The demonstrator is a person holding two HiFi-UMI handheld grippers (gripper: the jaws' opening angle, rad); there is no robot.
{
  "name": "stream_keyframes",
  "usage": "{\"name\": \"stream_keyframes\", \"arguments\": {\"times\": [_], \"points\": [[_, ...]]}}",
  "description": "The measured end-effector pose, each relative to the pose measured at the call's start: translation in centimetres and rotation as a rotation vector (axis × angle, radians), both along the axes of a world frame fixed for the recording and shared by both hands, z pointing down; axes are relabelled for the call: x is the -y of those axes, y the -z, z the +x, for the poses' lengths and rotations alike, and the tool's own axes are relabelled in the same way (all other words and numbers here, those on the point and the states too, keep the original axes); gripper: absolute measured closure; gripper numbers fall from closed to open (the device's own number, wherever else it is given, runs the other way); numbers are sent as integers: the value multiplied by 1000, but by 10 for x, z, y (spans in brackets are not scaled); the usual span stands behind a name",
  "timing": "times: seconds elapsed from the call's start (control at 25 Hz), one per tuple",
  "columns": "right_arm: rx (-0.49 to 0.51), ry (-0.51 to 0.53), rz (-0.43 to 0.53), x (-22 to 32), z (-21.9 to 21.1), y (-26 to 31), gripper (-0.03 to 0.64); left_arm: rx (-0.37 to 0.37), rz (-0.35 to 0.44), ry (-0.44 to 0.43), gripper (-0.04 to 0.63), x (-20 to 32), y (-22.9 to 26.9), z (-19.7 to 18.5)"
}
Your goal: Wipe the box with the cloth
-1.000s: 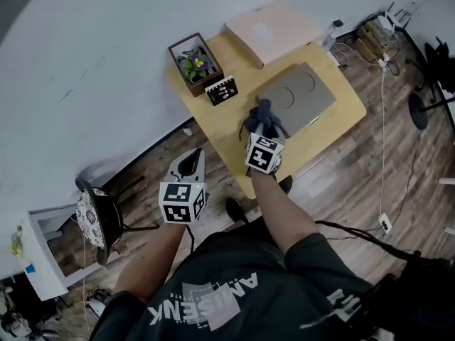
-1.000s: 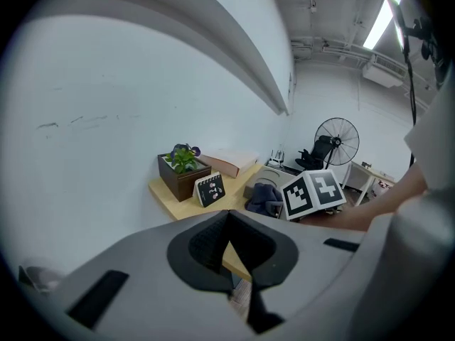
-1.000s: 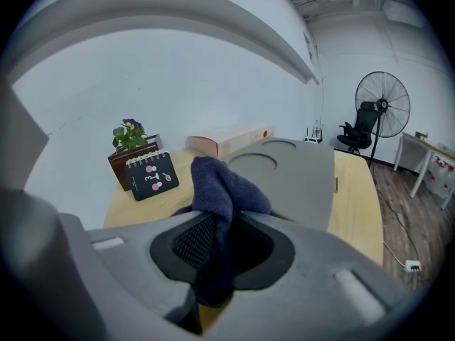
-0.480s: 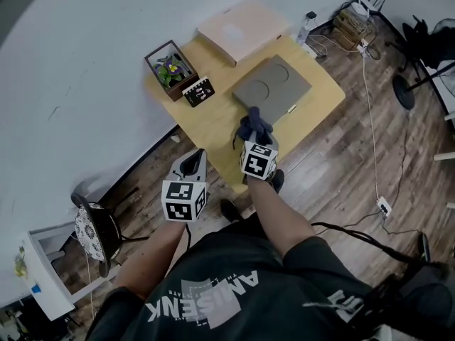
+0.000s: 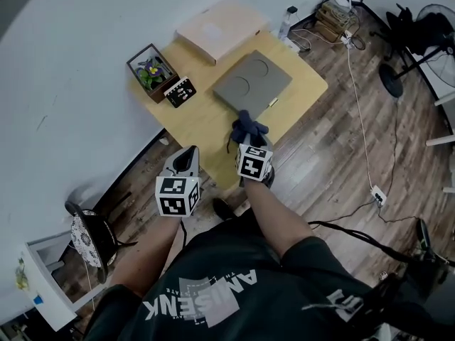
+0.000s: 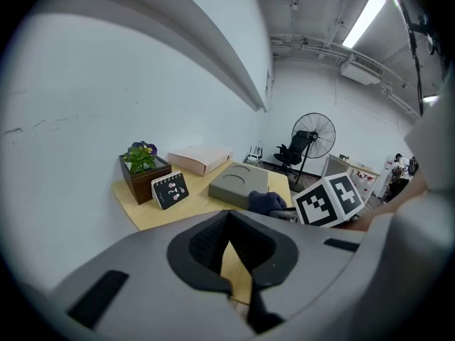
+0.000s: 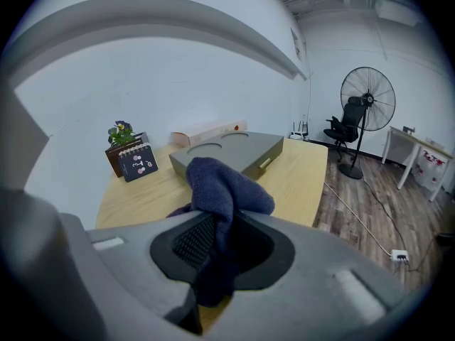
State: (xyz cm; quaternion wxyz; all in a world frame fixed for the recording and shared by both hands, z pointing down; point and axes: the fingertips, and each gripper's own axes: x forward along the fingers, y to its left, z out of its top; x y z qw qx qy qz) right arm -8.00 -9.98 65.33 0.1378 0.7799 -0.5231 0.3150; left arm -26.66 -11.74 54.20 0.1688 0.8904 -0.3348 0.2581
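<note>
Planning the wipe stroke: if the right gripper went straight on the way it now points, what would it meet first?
Likely the near edge of the grey box, led by the cloth clamped in the right gripper. Depth is unclear; only the table top seems to lie between.

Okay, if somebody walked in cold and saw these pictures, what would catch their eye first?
Probably the dark blue cloth bunched in the right gripper, held above the near part of the small wooden table. Just beyond it lies the flat grey box with two round dents on top. The left gripper is shut and empty, to the cloth's left.
</note>
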Motion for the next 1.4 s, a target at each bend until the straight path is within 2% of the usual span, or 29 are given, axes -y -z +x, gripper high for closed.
{"name": "stream_keyframes", "arguments": {"times": [0.2, 0.44, 0.6, 0.8, 1.16, 1.4], "points": [[1, 34, -6, -11, 2, 4, 549, -18, -13, -21, 596, -2, -1, 18], [-16, 153, -3, -33, 0, 33, 549, -65, -15, -45, 597, -12, 6, 43], [-38, 255, 1, -40, 6, 49, 549, -91, -29, -27, 597, -13, 8, 53], [-35, 346, -3, -37, 20, 43, 549, -96, -31, -5, 597, -14, 8, 67], [12, 600, -52, -14, 25, 7, 549, -50, -16, 130, 597, -3, 13, 88], [25, 753, -37, 7, 33, 0, 549, -18, -19, 228, 597, -2, 11, 100]]}}
